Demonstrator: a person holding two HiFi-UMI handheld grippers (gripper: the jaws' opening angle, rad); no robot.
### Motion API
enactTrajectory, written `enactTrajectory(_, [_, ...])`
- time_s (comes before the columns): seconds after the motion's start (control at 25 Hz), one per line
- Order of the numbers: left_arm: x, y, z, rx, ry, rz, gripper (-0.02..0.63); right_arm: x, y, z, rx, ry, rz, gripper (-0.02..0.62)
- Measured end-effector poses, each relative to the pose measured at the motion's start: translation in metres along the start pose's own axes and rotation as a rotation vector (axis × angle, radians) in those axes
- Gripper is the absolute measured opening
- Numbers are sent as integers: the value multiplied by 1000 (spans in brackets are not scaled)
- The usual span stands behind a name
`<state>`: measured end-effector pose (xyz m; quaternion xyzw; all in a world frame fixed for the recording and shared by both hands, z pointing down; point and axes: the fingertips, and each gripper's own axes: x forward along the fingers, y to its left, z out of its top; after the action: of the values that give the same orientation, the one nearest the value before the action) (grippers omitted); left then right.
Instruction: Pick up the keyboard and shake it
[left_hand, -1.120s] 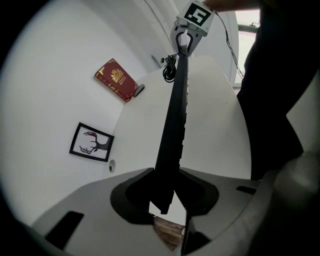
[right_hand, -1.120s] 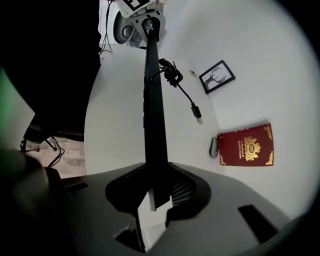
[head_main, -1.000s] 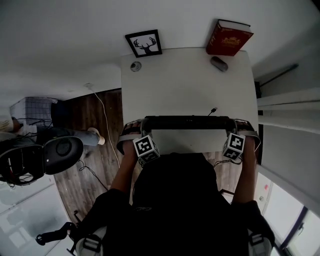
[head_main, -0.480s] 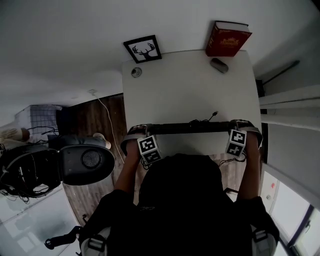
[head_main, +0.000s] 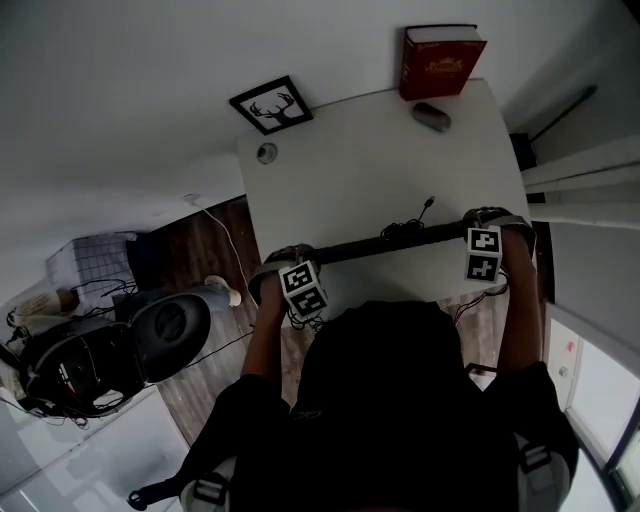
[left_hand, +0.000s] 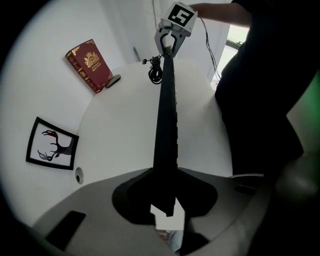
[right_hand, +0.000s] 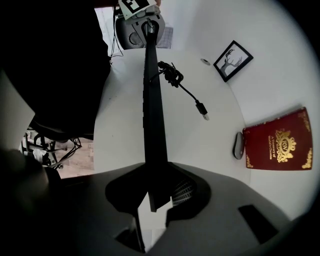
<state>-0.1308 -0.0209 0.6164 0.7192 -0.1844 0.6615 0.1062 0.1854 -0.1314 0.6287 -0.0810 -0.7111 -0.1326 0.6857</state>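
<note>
The keyboard (head_main: 395, 241) is black and slim. It is turned on edge, so from above it shows only as a thin dark bar (one long side looks faintly ridged, like rows of keys). It is held over the near part of the white worktop (head_main: 350, 185) on a slight slant, its right end farther from the person than its left. The left hand-held gripper (head_main: 284, 259) is clenched on the keyboard's left end, and its jaws have just been closing on it. The right hand-held gripper (head_main: 489, 218) is clamped on the right end. Both point straight down, each with its marker cube on the person's side.

A black cable (right_hand: 171, 75) comes off the keyboard's far side in a tangled bunch, its plug end free. At the far edge a red book (head_main: 441, 60) with gold print stands upright, with a grey mouse (head_main: 432, 117) just in front of it. At the far left corner sits a framed deer picture (head_main: 270, 104), and near it a small round thing (head_main: 266, 153) (too small to tell what it is). Left of the worktop, a black office chair (head_main: 165, 322) stands on the wooden floor (head_main: 190, 235), and a white cord (head_main: 212, 225) trails past it. The person's dark hood (head_main: 385, 400) hides the worktop's near edge from above.
</note>
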Motion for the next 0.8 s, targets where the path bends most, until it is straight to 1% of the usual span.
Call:
enactTrajectory(0.12, [0, 3, 2, -13, -10, -40, 92, -2, -3, 0, -9, -16, 54, 103])
enactTrajectory(0.28, [3, 18, 2, -106, -31, -48, 106, -3, -16, 3, -37, -39, 107, 103])
enactTrajectory(0.4, [4, 30, 3, -120, -33, -15, 128, -4, -22, 5, -41, -65, 146, 104])
enactTrajectory(0.52, [2, 44, 3, -130, -6, 73, 174, -4, -25, 6, -42, -72, 178, 104])
enactTrajectory(0.6, [-2, 51, 3, -100, 40, 140, 206, -3, -27, 6, -44, -71, 194, 106])
enactTrajectory(0.64, [-5, 54, 6, -63, 63, 170, 216, -3, -28, 6, -45, -73, 199, 107])
enactTrajectory(0.72, [-12, 59, 22, 39, 82, 242, 224, -3, -31, 6, -45, -82, 204, 107])
enactTrajectory(0.8, [-22, 61, 45, 144, 76, 318, 225, -3, -33, 6, -40, -90, 207, 111])
